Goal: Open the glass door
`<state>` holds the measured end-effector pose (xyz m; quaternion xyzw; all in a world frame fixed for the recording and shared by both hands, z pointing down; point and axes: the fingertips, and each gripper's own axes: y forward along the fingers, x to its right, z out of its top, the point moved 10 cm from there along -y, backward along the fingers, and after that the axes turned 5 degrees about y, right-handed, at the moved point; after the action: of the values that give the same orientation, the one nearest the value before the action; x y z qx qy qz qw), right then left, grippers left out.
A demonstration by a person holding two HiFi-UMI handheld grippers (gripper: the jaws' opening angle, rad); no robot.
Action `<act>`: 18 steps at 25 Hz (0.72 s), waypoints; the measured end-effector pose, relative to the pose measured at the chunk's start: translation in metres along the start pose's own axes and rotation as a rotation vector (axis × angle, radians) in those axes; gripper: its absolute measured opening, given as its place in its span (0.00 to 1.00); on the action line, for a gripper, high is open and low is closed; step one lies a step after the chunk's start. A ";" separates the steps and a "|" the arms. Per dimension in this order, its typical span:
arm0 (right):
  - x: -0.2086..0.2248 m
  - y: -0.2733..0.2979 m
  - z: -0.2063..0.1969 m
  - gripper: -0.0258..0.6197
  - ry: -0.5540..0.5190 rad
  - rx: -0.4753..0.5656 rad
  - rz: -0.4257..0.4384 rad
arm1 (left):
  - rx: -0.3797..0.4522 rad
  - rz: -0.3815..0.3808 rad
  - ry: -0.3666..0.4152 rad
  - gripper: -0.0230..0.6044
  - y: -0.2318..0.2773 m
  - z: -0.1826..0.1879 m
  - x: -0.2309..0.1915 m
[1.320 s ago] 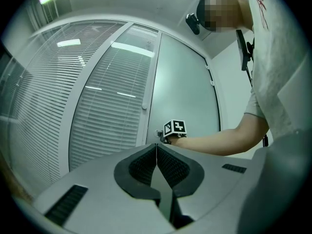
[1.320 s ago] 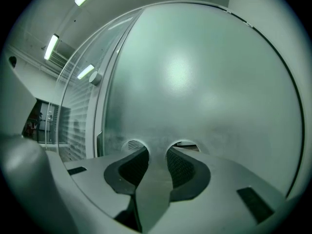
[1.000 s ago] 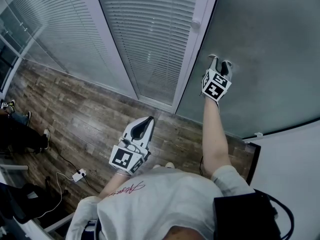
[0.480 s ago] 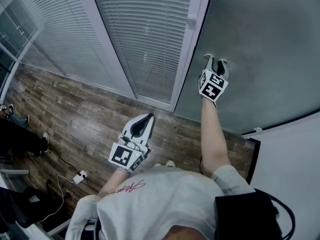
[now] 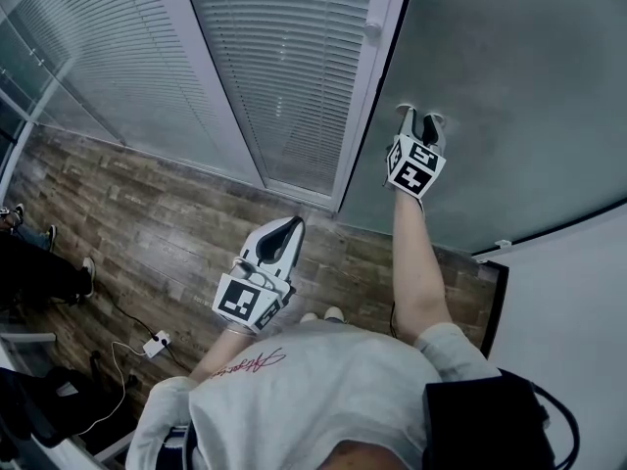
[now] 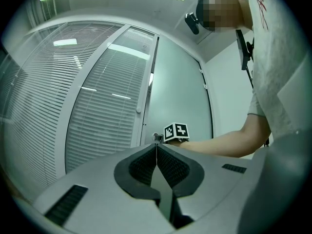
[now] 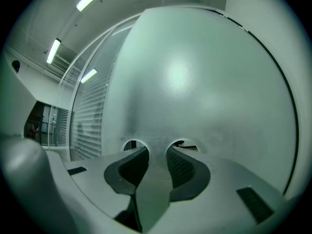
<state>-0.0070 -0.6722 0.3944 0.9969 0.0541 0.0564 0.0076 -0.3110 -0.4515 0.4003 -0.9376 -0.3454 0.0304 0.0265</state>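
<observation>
At the tips of the right tongs [image 5: 420,116], the frosted glass door [image 5: 509,76] is touched, the jaws set apart and empty. The left tongs [image 5: 290,227] are held closed on nothing, well back from it.

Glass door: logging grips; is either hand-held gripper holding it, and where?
Nothing held. Right hand-held gripper: jaws open, tips against the glass door. Left hand-held gripper: shut, empty.

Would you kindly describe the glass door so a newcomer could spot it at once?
Above the wooden floor runs a glazed wall, mostly panels with white slatted blinds. Right of the last white frame post is the glass door, which the right gripper touches with open jaws. Unlike its neighbours, it is plain frosted grey with no blinds.
</observation>
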 end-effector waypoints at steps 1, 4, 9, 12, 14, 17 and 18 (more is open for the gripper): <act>0.000 -0.003 0.000 0.24 -0.001 0.002 0.004 | 0.000 -0.002 -0.001 0.06 -0.002 0.000 0.001; 0.000 -0.012 -0.002 0.24 -0.004 0.010 0.023 | -0.001 -0.012 -0.006 0.06 -0.008 -0.002 0.004; 0.001 -0.029 -0.001 0.24 -0.004 0.006 0.050 | 0.002 -0.037 -0.015 0.06 -0.016 -0.005 0.011; 0.001 -0.041 -0.002 0.24 -0.005 0.001 0.063 | 0.004 -0.061 -0.017 0.06 -0.019 -0.005 0.015; 0.001 -0.050 -0.002 0.24 -0.004 0.003 0.071 | 0.008 -0.078 -0.018 0.06 -0.023 -0.005 0.016; 0.000 -0.065 -0.001 0.24 -0.006 0.006 0.085 | 0.013 -0.108 -0.018 0.06 -0.028 -0.005 0.020; 0.001 -0.070 0.000 0.24 -0.006 0.006 0.091 | 0.013 -0.118 -0.018 0.06 -0.030 -0.005 0.021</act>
<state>-0.0140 -0.6021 0.3931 0.9985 0.0090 0.0535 0.0020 -0.3140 -0.4149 0.4071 -0.9151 -0.4001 0.0396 0.0310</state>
